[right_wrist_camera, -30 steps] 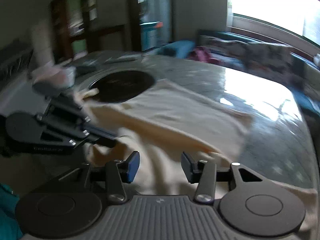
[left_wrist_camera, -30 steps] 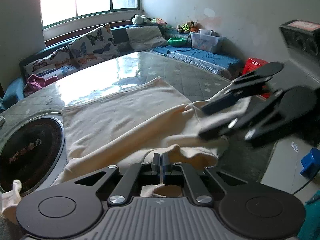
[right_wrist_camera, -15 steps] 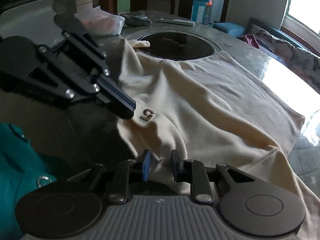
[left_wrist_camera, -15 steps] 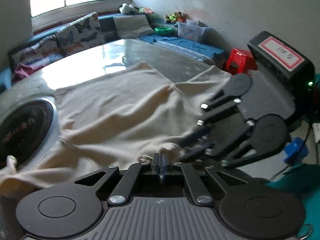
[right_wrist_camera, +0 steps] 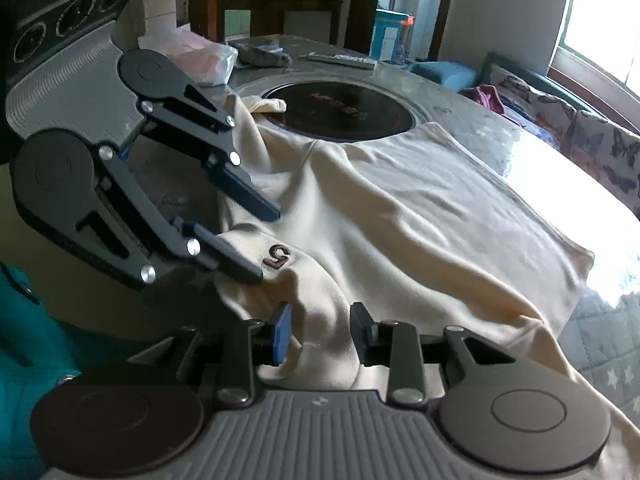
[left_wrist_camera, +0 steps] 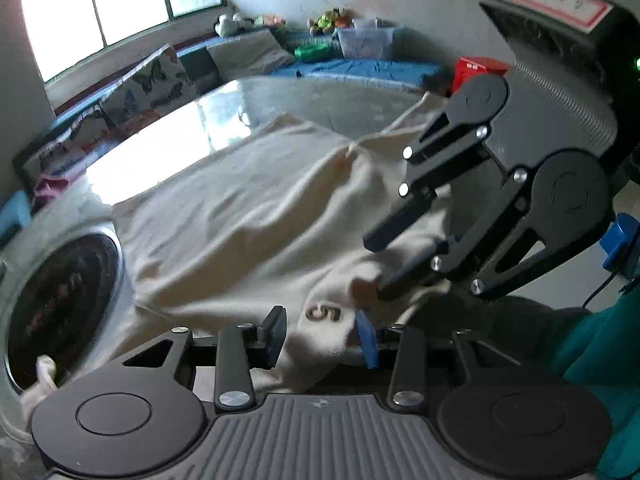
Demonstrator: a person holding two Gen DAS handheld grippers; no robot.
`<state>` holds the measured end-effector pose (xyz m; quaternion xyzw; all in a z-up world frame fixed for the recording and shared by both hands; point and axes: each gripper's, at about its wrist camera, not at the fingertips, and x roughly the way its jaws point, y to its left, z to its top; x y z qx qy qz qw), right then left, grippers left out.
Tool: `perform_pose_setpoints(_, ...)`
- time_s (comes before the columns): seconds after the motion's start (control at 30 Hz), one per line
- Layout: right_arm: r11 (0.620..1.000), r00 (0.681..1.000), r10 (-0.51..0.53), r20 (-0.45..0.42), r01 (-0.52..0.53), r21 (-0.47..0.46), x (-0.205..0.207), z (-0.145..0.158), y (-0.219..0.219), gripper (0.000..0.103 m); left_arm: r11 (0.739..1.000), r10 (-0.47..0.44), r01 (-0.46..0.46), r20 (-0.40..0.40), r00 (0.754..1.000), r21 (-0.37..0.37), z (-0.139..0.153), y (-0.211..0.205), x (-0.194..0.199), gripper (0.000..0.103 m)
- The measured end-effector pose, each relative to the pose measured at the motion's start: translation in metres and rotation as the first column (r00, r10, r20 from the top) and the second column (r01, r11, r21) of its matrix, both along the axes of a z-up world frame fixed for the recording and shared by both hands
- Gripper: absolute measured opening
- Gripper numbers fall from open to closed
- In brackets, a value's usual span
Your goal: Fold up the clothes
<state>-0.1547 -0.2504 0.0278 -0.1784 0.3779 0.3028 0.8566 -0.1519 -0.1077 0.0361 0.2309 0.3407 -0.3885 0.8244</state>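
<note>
The cream cotton garment (left_wrist_camera: 248, 216) is spread away from both opening grippers, left gripper (left_wrist_camera: 322, 334) and right gripper (right_wrist_camera: 322, 334), each straddling, without pinching, its near edge on the worktop (right_wrist_camera: 460, 120).

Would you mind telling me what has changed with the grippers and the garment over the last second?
The left gripper, clamped shut on the cream garment earlier, is opening its jaws and releasing it. The right gripper narrowed, then reopens around a fold. The garment settled onto the table; the brown "5" now shows.
</note>
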Motion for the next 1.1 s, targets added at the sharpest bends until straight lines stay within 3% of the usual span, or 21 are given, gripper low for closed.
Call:
perform_pose_setpoints(0.03, 1.000, 1.000, -0.001, 0.003, 0.001, 0.002, 0.001, -0.001, 0.001, 0.031, 1.000, 0.009, -0.009, -0.010, 1.000, -0.005, -0.001, 0.001, 0.002, 0.022)
perform_pose_setpoints(0.1, 1.000, 1.000, -0.002, 0.008, 0.002, 0.007, 0.003, -0.004, 0.004, 0.031, 0.999, 0.023, -0.024, -0.014, 1.000, -0.026, 0.000, 0.004, 0.004, 0.013)
perform_pose_setpoints(0.13, 1.000, 1.000, -0.002, 0.011, 0.002, 0.010, 0.004, -0.005, 0.005, 0.029, 0.999, 0.027, -0.028, -0.012, 1.000, -0.041, 0.003, 0.006, 0.004, 0.010)
perform_pose_setpoints(0.23, 1.000, 1.000, 0.003, 0.000, -0.003, 0.023, 0.004, -0.004, 0.004, 0.011, 0.996, 0.023, -0.025, -0.018, 1.000, -0.089, 0.016, 0.011, 0.001, 0.008)
perform_pose_setpoints(0.33, 0.999, 0.998, 0.041, -0.047, -0.039, 0.034, 0.003, -0.001, 0.002, 0.010, 0.996, -0.012, 0.011, -0.011, 1.000, -0.092, 0.021, 0.015, -0.007, 0.008)
perform_pose_setpoints(0.53, 0.992, 0.985, 0.115, -0.125, -0.107, 0.072, -0.006, 0.005, -0.005, 0.011, 0.998, -0.055, 0.054, -0.044, 0.997, -0.024, 0.009, 0.012, -0.009, 0.008)
perform_pose_setpoints(0.63, 0.992, 0.995, 0.044, -0.094, -0.032, 0.120, -0.001, 0.015, -0.019, 0.013, 0.998, -0.064, 0.063, -0.046, 0.997, -0.018, 0.009, 0.011, -0.007, 0.010)
perform_pose_setpoints(0.77, 0.991, 0.991, -0.116, -0.064, 0.120, 0.066, 0.010, 0.009, -0.039, 0.017, 0.996, -0.077, 0.075, -0.034, 0.996, -0.037, 0.020, 0.016, -0.004, 0.015)
perform_pose_setpoints(0.83, 0.988, 0.987, -0.144, -0.071, 0.147, 0.042, 0.008, 0.006, -0.046, 0.017, 0.995, -0.081, 0.080, -0.023, 0.996, -0.056, 0.029, 0.019, -0.002, 0.017)
perform_pose_setpoints(1.1, 0.979, 0.974, -0.198, -0.112, 0.201, 0.014, -0.009, 0.006, -0.070, 0.018, 0.979, 0.079, -0.082, -0.024, 0.997, -0.188, 0.042, 0.007, 0.034, 0.017)
